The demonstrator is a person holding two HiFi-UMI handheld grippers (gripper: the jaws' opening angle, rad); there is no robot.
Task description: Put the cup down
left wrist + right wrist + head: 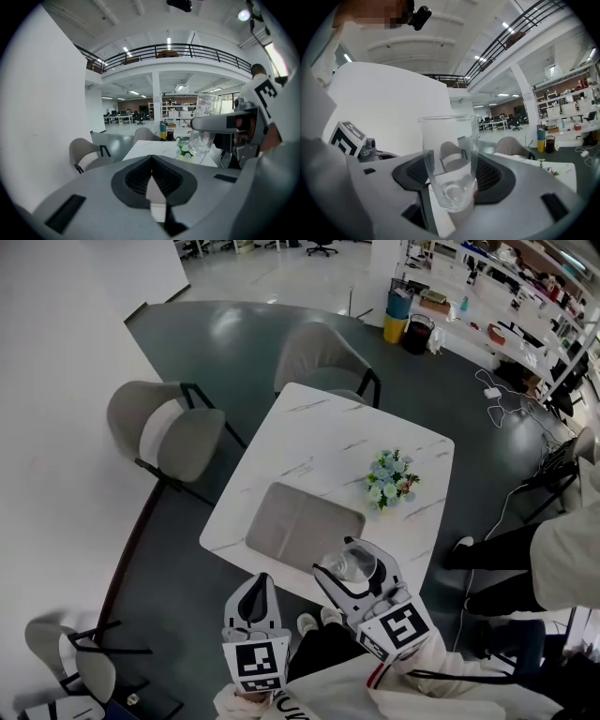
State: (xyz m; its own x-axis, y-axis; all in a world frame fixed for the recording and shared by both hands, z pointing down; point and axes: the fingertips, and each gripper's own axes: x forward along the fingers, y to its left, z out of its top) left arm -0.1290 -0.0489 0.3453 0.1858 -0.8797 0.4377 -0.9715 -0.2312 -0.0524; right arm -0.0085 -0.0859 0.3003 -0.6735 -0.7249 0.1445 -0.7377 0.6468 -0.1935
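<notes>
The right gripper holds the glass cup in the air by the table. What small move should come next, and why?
Probably lower the right gripper a little forward, so that the upright cup comes down on the grey mat. Its jaws grip the cup in the air near the table's near edge. The mat lies just ahead, apart from the flowers.

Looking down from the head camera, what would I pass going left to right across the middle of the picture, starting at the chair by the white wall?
grey chair → grey mat → bunch of flowers → standing person's dark trousers
</notes>
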